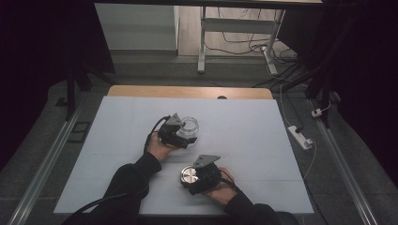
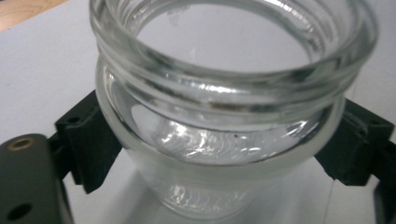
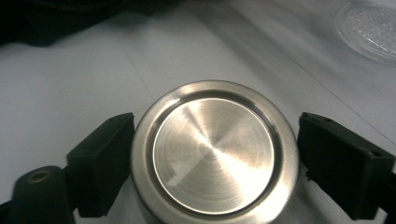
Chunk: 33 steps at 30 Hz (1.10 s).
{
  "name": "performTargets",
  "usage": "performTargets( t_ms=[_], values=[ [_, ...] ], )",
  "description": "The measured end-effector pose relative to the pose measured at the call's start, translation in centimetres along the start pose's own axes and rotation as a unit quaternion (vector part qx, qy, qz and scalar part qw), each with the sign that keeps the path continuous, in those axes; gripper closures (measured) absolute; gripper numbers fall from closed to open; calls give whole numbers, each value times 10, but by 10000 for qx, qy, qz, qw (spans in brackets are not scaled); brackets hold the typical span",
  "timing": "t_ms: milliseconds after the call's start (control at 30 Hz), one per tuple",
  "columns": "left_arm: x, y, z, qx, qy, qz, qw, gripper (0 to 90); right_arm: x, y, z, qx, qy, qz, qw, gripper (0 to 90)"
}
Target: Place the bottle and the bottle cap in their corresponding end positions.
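A clear glass jar (image 1: 189, 125) stands without a lid on the white mat (image 1: 244, 131). My left gripper (image 1: 184, 137) reaches it from the near left. In the left gripper view the jar (image 2: 219, 116) sits between the two black fingers (image 2: 91, 144) of my left gripper (image 2: 219, 154), which flank its belly loosely. Nearer the person, a round brushed-steel lid (image 1: 188, 176) lies flat on the mat in front of my right gripper (image 1: 193, 182). In the right gripper view the lid (image 3: 214, 149) lies between the spread fingers (image 3: 338, 161) of my right gripper (image 3: 215, 156), with a thin gap on the right side.
The mat covers a wooden table whose far edge (image 1: 187, 91) is bare. A clear patterned glass piece (image 3: 369, 28) lies at the top right of the right gripper view. A power strip (image 1: 300, 137) and cables lie on the floor to the right.
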<state>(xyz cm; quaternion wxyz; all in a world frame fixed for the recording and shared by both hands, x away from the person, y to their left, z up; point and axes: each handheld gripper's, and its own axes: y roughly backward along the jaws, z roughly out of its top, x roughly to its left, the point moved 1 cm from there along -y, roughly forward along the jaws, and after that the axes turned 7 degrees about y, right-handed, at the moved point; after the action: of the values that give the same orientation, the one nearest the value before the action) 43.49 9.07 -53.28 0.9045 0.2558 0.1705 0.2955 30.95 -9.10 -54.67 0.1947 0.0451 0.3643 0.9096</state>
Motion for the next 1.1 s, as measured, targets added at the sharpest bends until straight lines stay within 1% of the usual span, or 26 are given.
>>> performTargets(
  t_ms=[33,67,100,167,233,300,367,400,567,767,1100],
  values=[
    [0,0,0,5,17,-32,10000,98,0,0,0,3,-46,-1,10000,87],
    [-1,1,1,3,27,-1,10000,88,-1,1,1,-4,-74,9,10000,87],
    [-1,2,1,58,-6,67,10000,71,-1,3,2,-67,-80,27,9999,68],
    [-3,3,1,131,-54,149,9998,60,-1,5,3,-113,-94,37,9999,68],
    [-3,6,2,220,-61,223,9995,57,-1,8,5,-207,-96,44,9997,55],
    [-4,8,1,317,-96,264,9991,45,-1,11,7,-273,-88,32,9996,52],
    [-5,12,0,342,-138,300,9989,37,-2,14,8,-322,-104,26,9994,43],
    [-5,14,0,364,-146,289,9988,36,-2,16,9,-346,-108,24,9993,43],
    [-5,26,-3,367,1,208,9991,16,-3,25,12,-514,-132,-16,9986,40],
    [-8,41,-7,272,240,40,9993,9,-7,36,12,-631,-186,-67,9978,40],
    [-20,63,-14,260,315,-85,9991,2,-14,48,10,-763,-362,-33,9964,34]
  ],
)
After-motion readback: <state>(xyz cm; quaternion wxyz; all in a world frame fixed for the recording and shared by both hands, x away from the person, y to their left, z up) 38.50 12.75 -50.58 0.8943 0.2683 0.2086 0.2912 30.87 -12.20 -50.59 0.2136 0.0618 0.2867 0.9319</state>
